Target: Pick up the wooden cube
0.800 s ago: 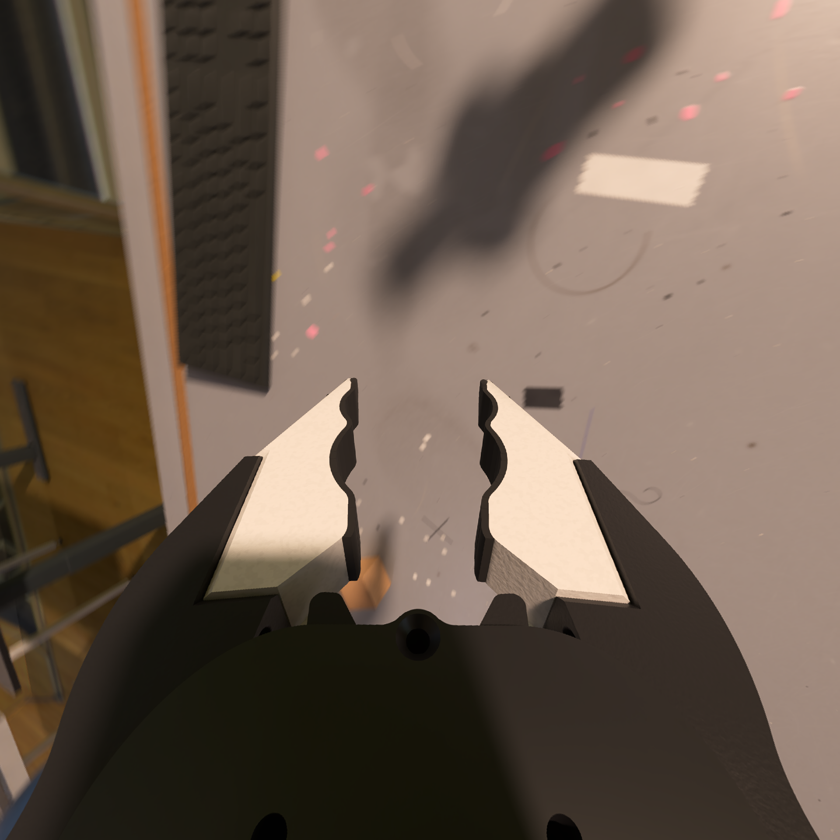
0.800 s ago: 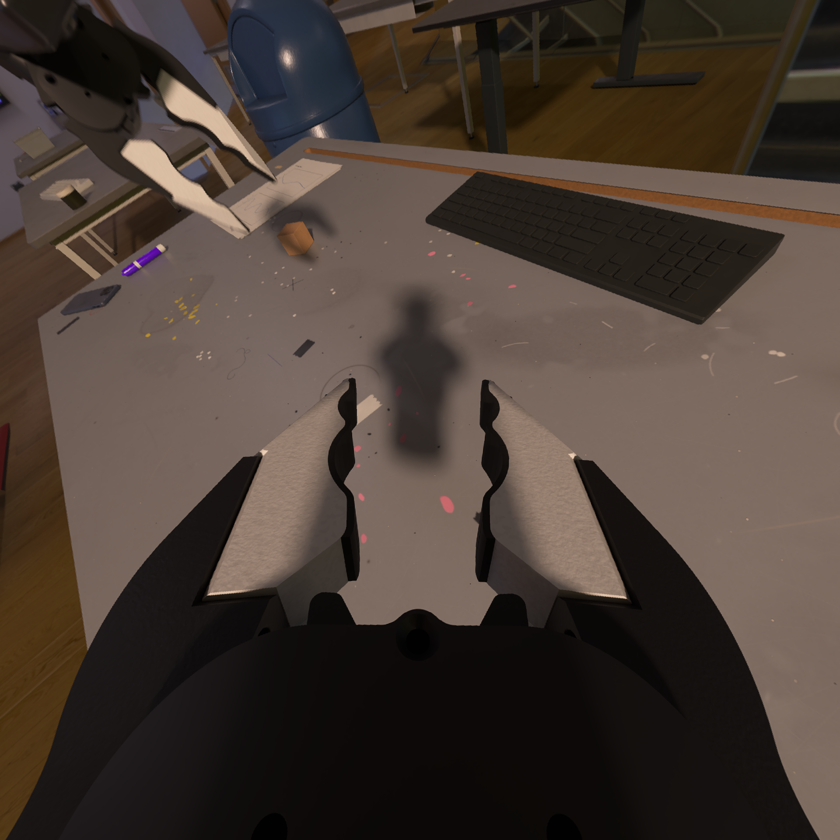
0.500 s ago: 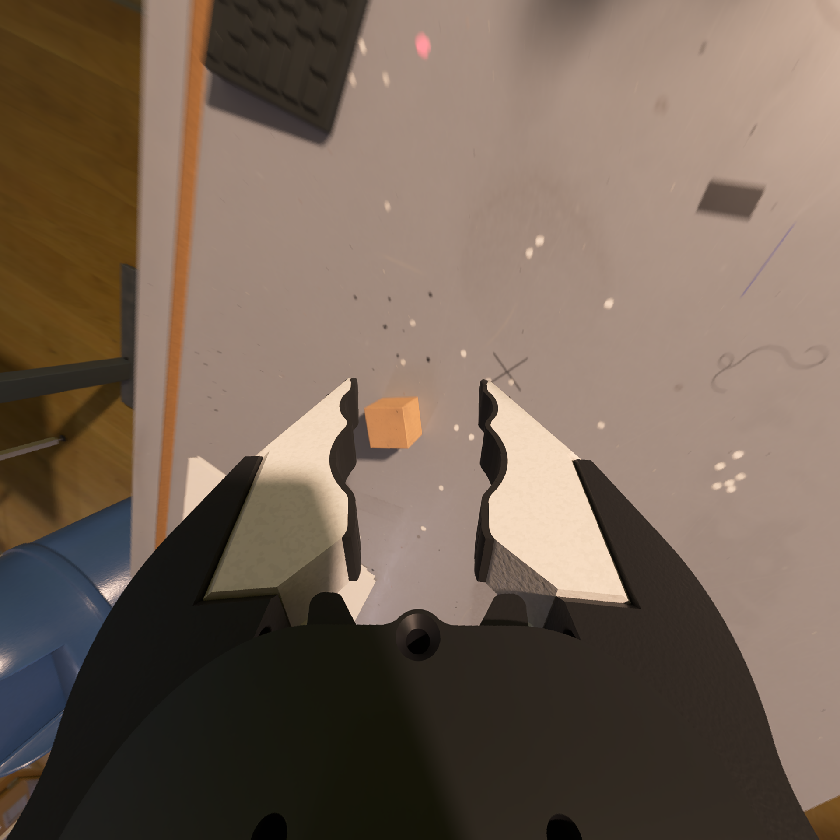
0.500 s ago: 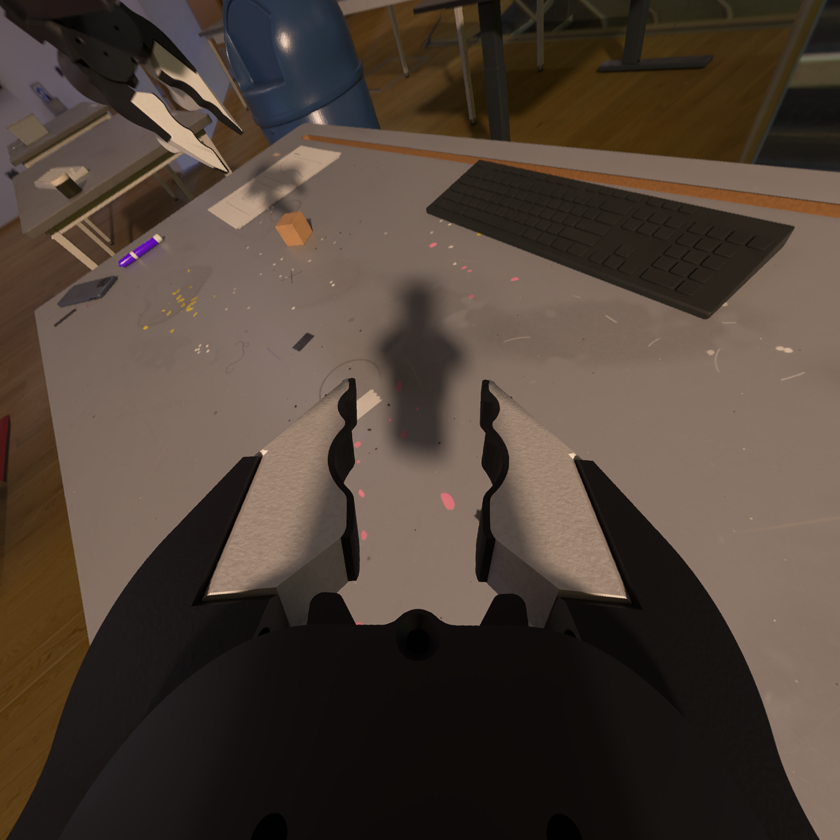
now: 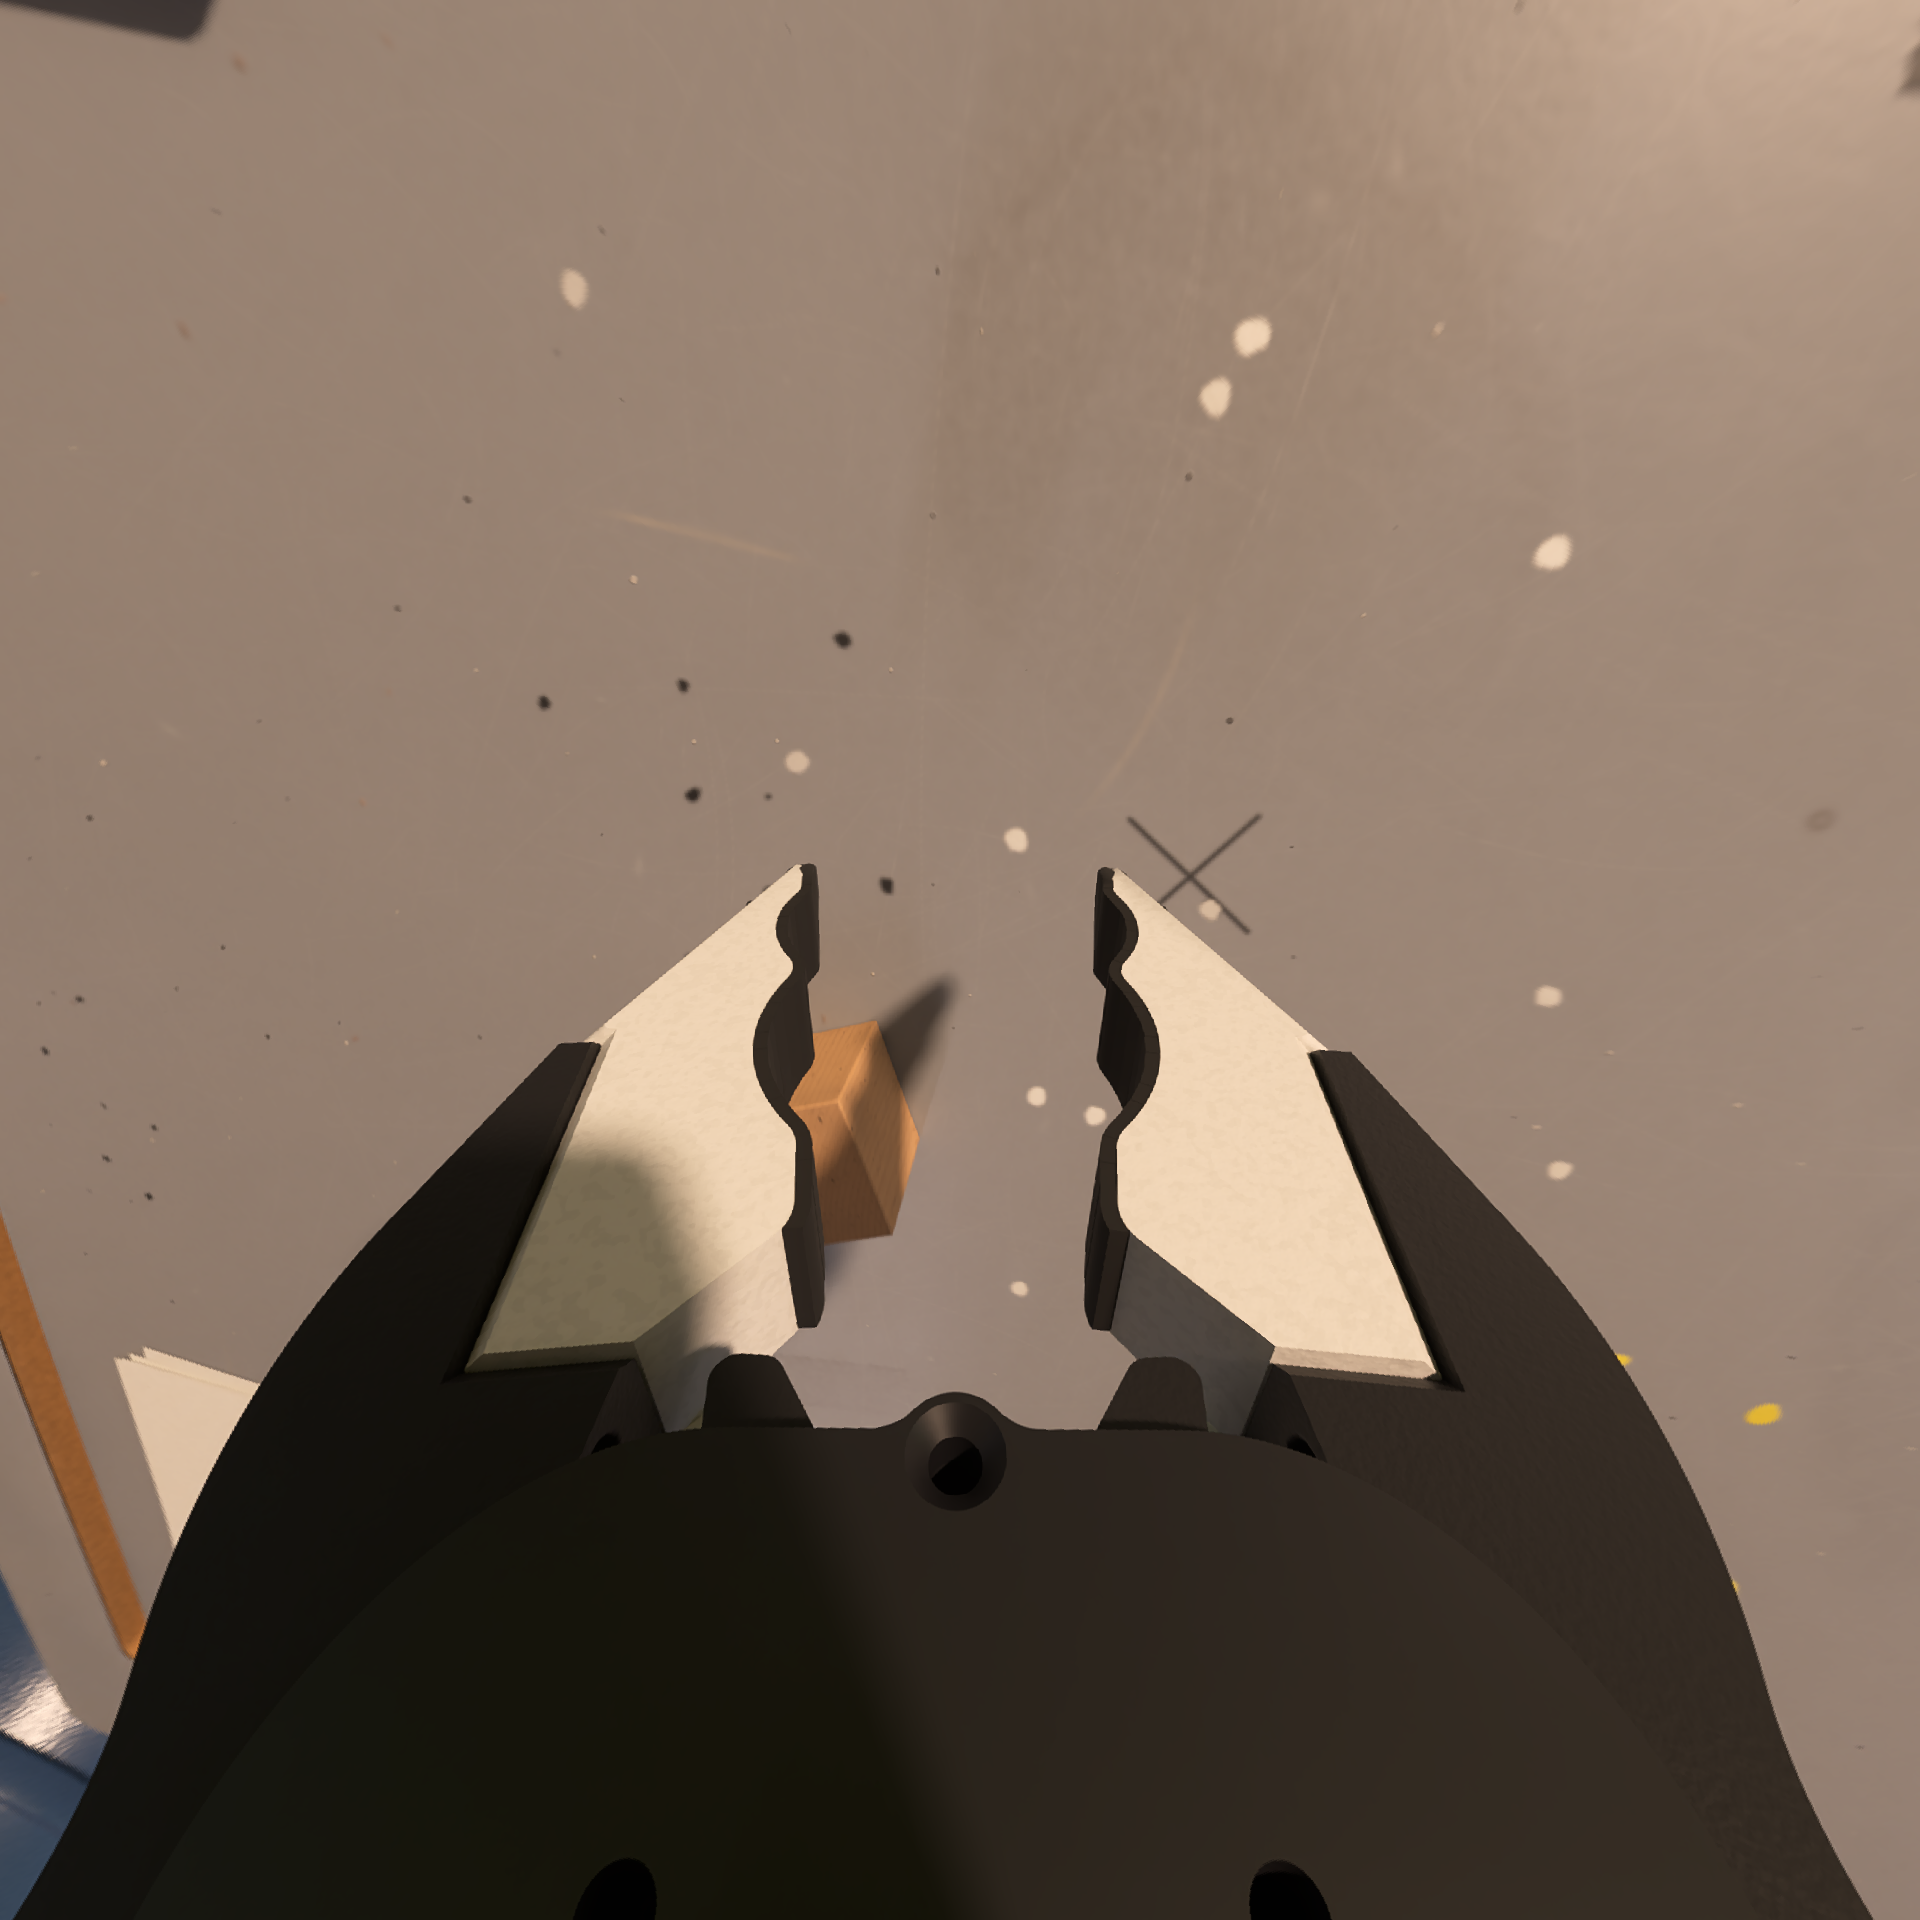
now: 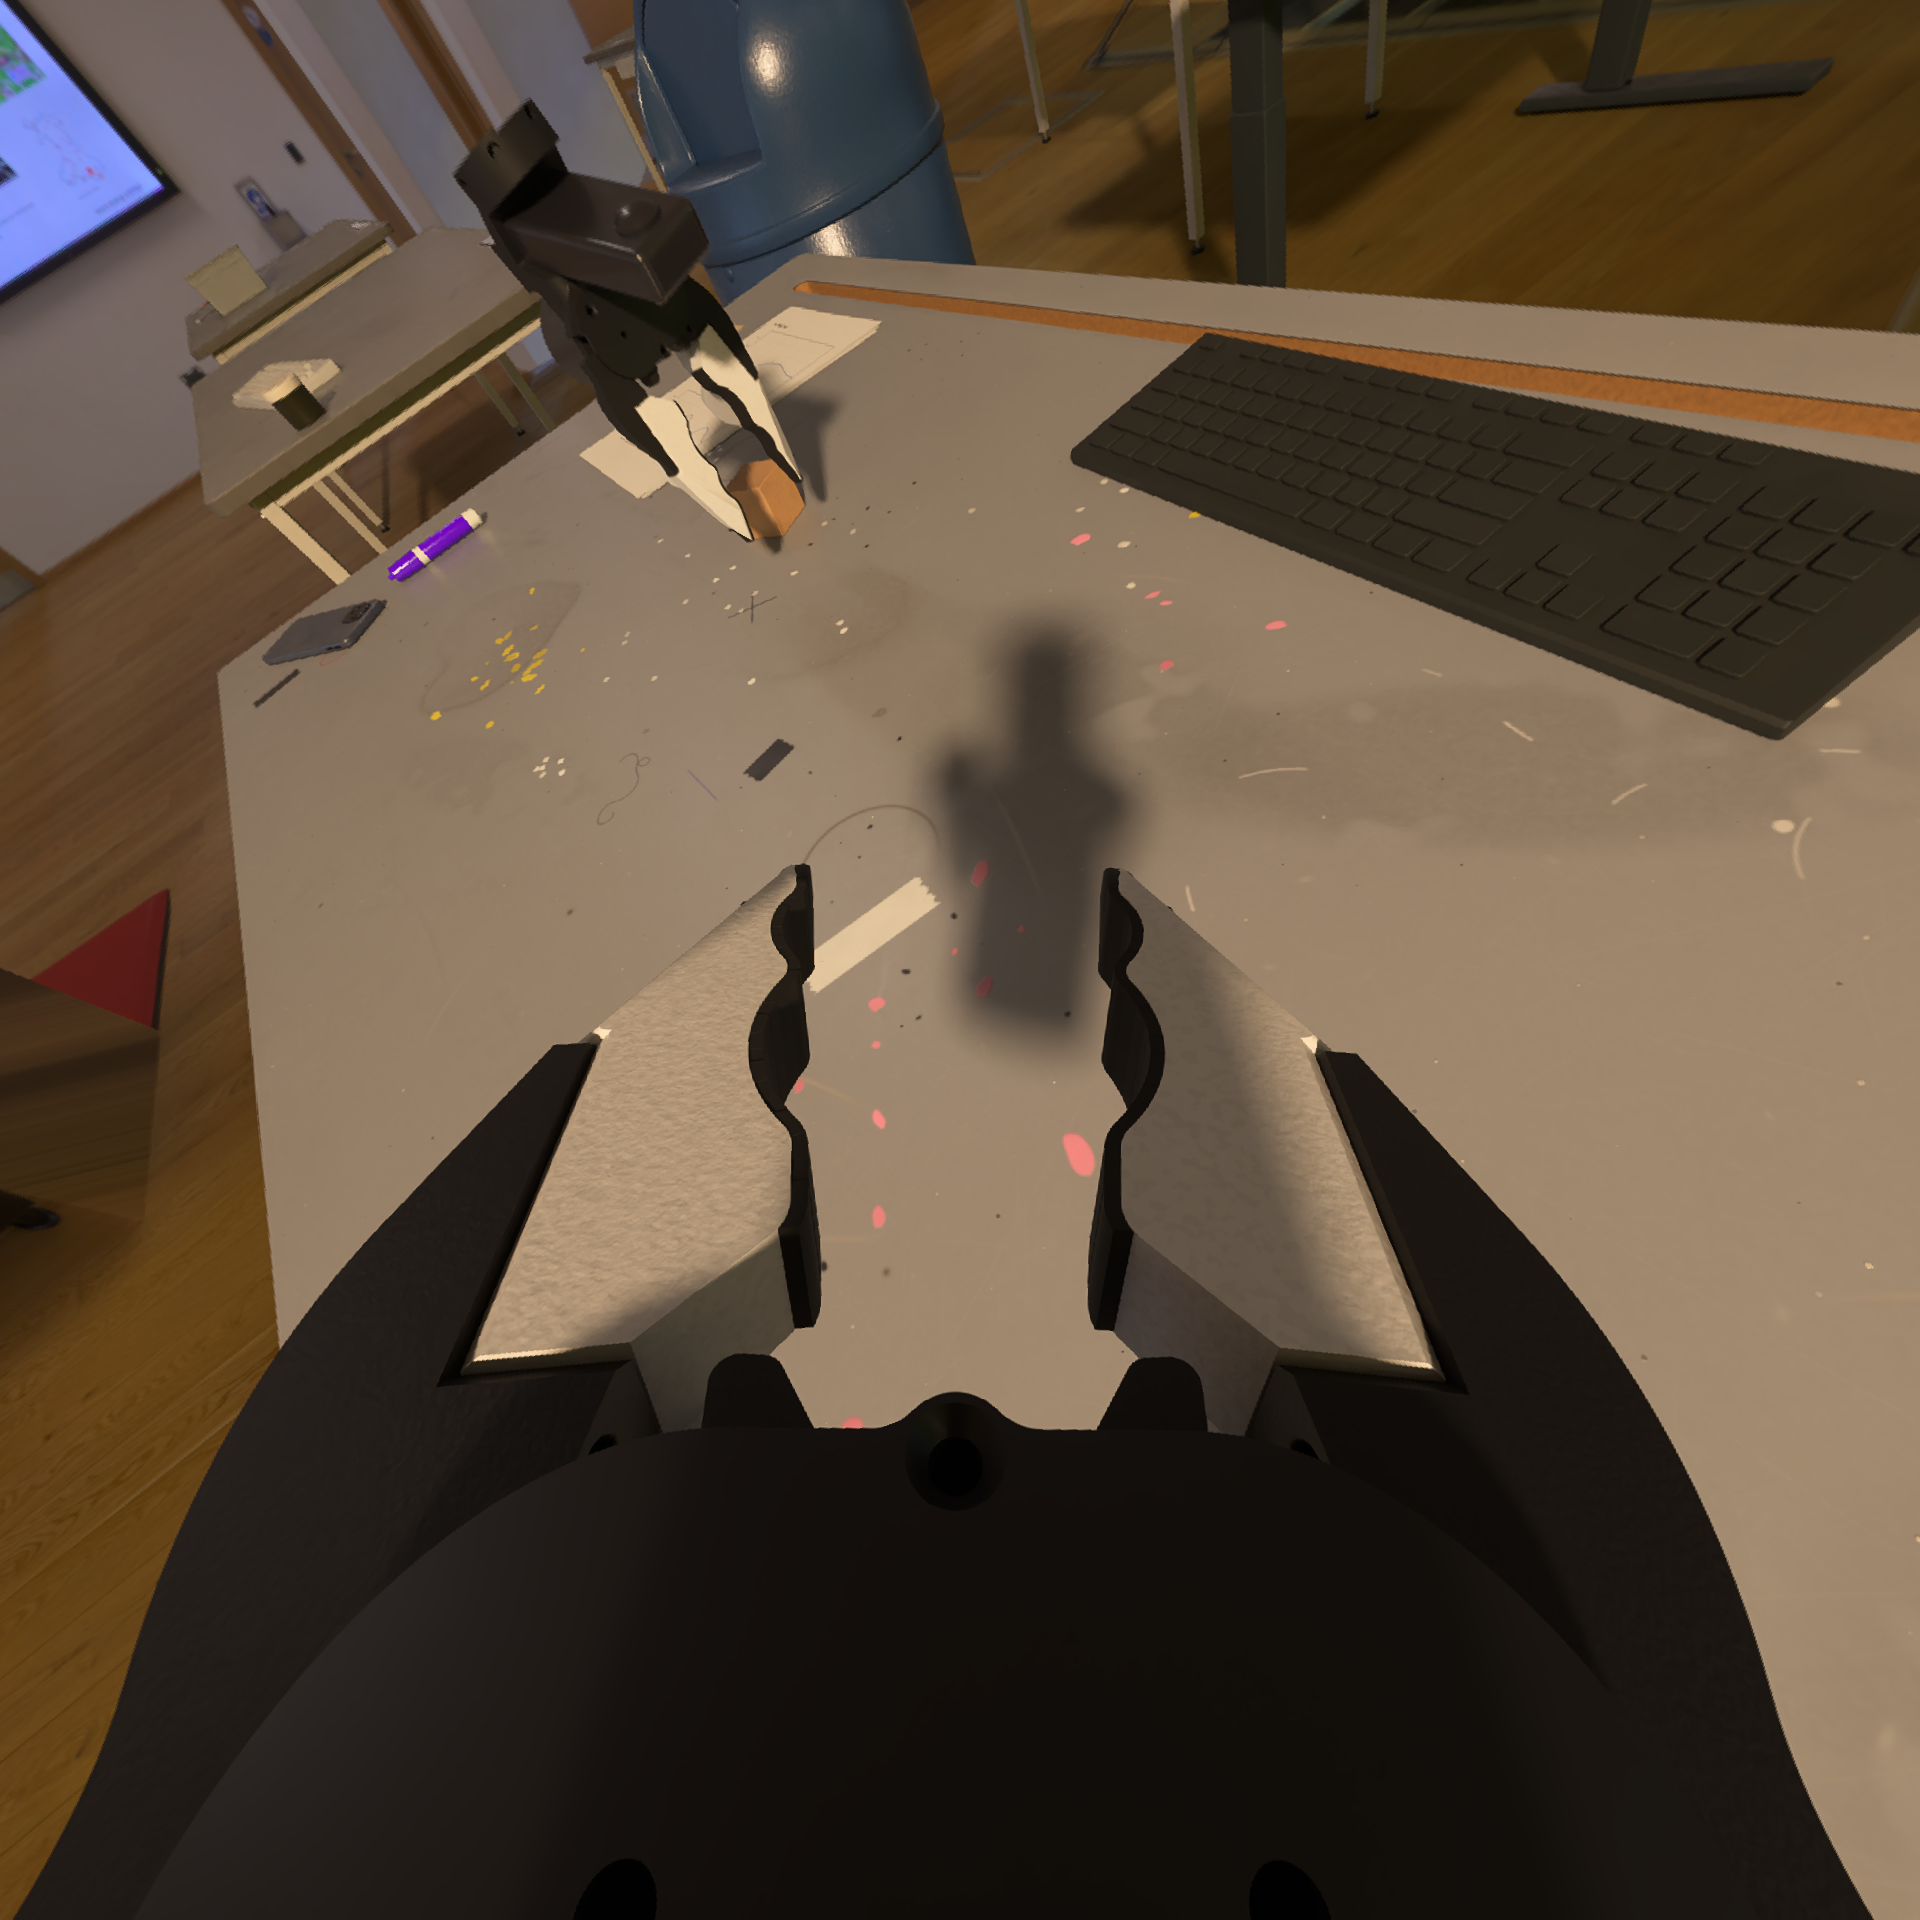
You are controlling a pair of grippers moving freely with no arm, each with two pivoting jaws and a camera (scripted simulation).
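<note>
The wooden cube [image 5: 857, 1132] is small and orange-brown and sits on the grey table. In the left wrist view my left gripper [image 5: 954, 883] is open and lowered around it; the cube lies between the fingers, close against the left finger, which hides part of it. In the right wrist view the cube [image 6: 771, 497] shows far off at the left gripper's [image 6: 764, 509] tips, at the table's far left. My right gripper [image 6: 954, 883] is open and empty, hovering above the table's near middle, far from the cube.
A black keyboard [image 6: 1538, 520] lies at the back right. A white paper sheet [image 6: 805, 348], a purple marker [image 6: 436, 542] and a dark phone [image 6: 324, 630] lie near the left edge. A blue bin [image 6: 800, 135] stands behind the table [image 6: 1455, 1039].
My left gripper has dropped down to the table and now straddles the cube, which sits deeper between its open fingers. My right gripper has stayed about where it was, still open.
</note>
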